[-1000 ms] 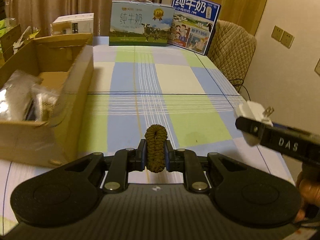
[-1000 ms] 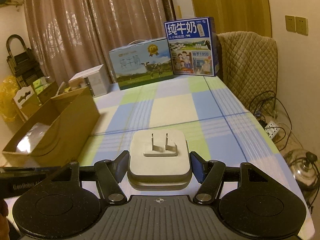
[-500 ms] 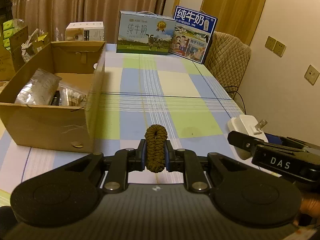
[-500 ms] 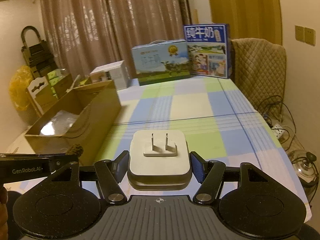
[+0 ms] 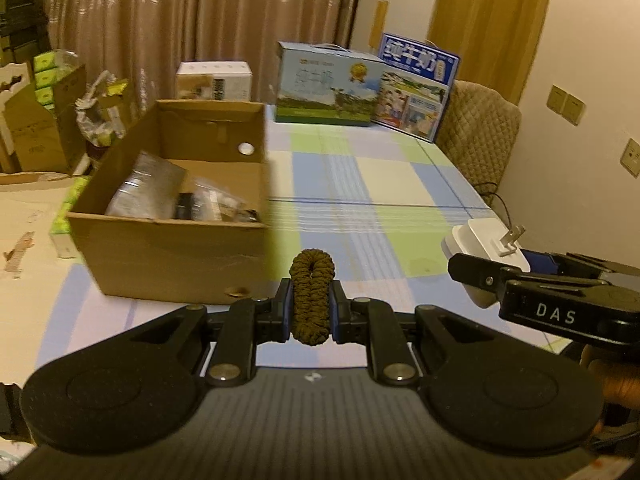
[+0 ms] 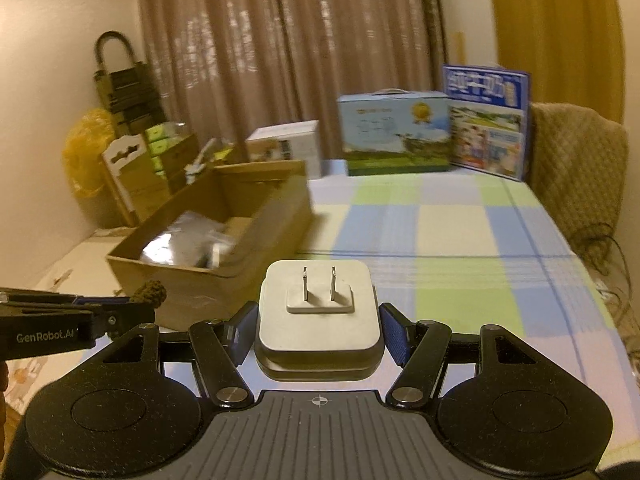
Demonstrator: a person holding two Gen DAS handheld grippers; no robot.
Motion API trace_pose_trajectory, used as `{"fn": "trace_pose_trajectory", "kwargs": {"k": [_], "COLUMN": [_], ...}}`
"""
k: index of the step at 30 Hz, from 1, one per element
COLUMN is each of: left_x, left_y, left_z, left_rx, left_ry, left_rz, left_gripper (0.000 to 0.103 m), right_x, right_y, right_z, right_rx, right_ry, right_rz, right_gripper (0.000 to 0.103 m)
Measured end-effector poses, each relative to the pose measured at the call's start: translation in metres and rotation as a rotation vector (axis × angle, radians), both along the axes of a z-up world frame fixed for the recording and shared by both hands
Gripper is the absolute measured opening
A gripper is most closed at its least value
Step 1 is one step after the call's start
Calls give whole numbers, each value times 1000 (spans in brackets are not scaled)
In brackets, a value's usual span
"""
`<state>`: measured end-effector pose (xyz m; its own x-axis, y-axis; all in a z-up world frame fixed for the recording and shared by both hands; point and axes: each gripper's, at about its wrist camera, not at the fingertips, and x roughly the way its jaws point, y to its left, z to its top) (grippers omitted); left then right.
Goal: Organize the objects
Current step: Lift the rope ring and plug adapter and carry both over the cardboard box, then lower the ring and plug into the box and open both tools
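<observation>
Covering the table is a smooth checked cloth; curtains hang behind. Left gripper clamps a fuzzy scrunchie; right gripper grips a square white plug.

Dim, warm yellow room light; the brown cardboard box smears with motion blur, fisheye edges bend and darken

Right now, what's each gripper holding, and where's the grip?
Left gripper: brown braided cord loop, pinched across its middle. Right gripper: white plug adapter, clamped on its two opposite sides, prongs up.
</observation>
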<state>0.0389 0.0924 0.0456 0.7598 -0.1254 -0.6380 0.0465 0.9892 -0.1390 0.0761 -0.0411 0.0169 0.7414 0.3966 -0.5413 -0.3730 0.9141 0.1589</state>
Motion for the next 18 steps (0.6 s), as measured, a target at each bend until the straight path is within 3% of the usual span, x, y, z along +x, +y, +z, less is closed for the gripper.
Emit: {"fn": "trace_pose_trajectory", "kwargs": {"k": [18], "left_x": [40], "left_y": [90], "left_z": [30], "left_rx": [29], "left_ry": [-55], "left_rz": [100], "left_gripper": [14], "right_x": [56], "right_y": [109], "right_z": [13], "right_rx": [-9], "right_ry": [-22], "right_rz": [170], "right_gripper": [61]}}
